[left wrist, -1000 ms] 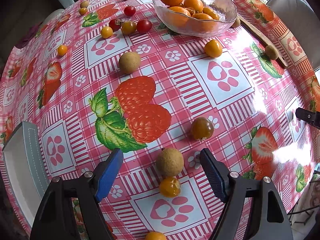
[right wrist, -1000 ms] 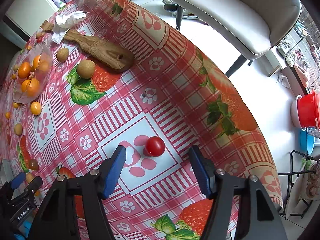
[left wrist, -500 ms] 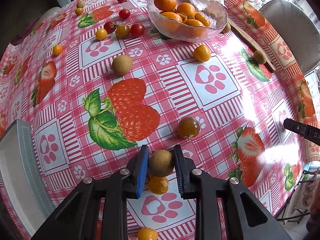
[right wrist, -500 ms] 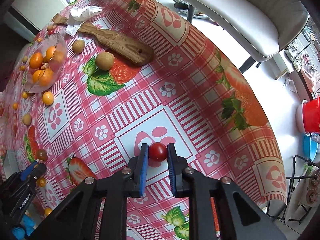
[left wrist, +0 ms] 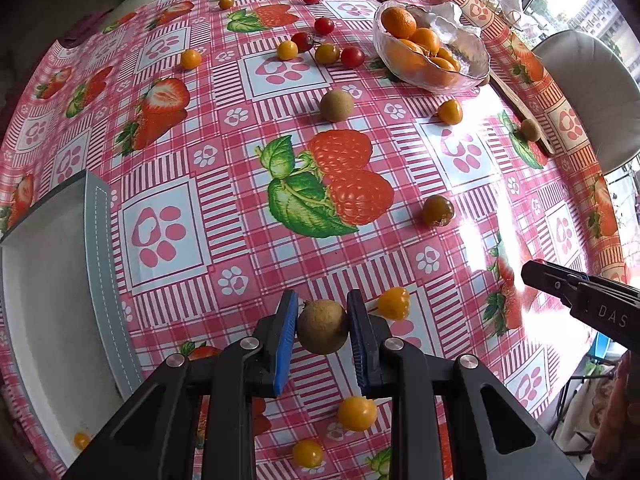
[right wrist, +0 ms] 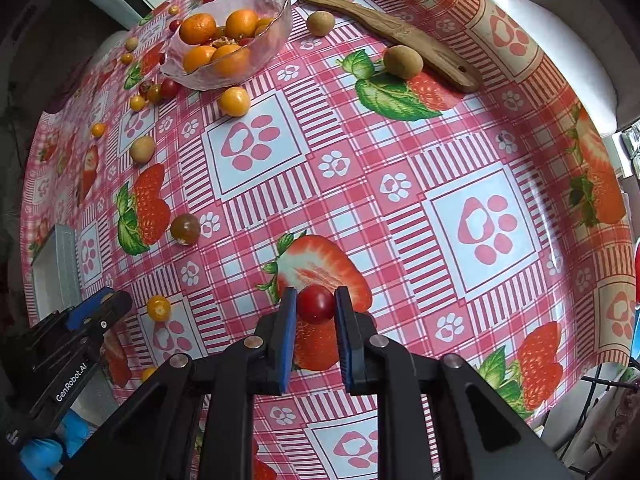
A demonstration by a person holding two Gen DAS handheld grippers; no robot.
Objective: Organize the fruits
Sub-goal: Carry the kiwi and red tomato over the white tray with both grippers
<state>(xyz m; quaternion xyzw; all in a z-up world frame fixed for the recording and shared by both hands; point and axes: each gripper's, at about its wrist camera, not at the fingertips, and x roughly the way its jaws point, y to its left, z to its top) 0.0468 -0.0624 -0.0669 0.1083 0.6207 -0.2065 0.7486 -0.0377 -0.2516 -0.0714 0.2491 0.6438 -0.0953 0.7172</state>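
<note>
- Left gripper point(left wrist: 322, 326), seen from the left wrist, is clenched on a brown round fruit point(left wrist: 322, 332), its blue pads pressing both sides.
- Below it spreads the tablecloth point(left wrist: 224, 128), pink checks with strawberries and paw prints.
- A grey tray point(left wrist: 96, 240) lies at the left edge; one small yellow fruit point(left wrist: 81, 440) sits near its lower corner.
- A glass bowl point(left wrist: 472, 76) holding oranges point(left wrist: 398, 22) stands far up on the right, with red and yellow cherry tomatoes point(left wrist: 352, 57) scattered beside it.
- An orange-yellow tomato point(left wrist: 394, 303) lies just right of the held fruit; a dark greenish tomato point(left wrist: 438, 211) rests near the printed raspberry.
- The tip of the right gripper point(left wrist: 560, 280) enters from the right.
- Right gripper point(right wrist: 316, 306), seen from the right wrist, grasps a red cherry tomato point(right wrist: 316, 304) between its pads, above a printed halved strawberry.
- Here the bowl point(right wrist: 276, 12) is at the upper left, a wooden board point(right wrist: 400, 36) beyond it with a brown fruit point(right wrist: 403, 62) touching its edge.
- The left gripper point(right wrist: 100, 304) shows at lower left, near the tray point(right wrist: 60, 256).
</note>
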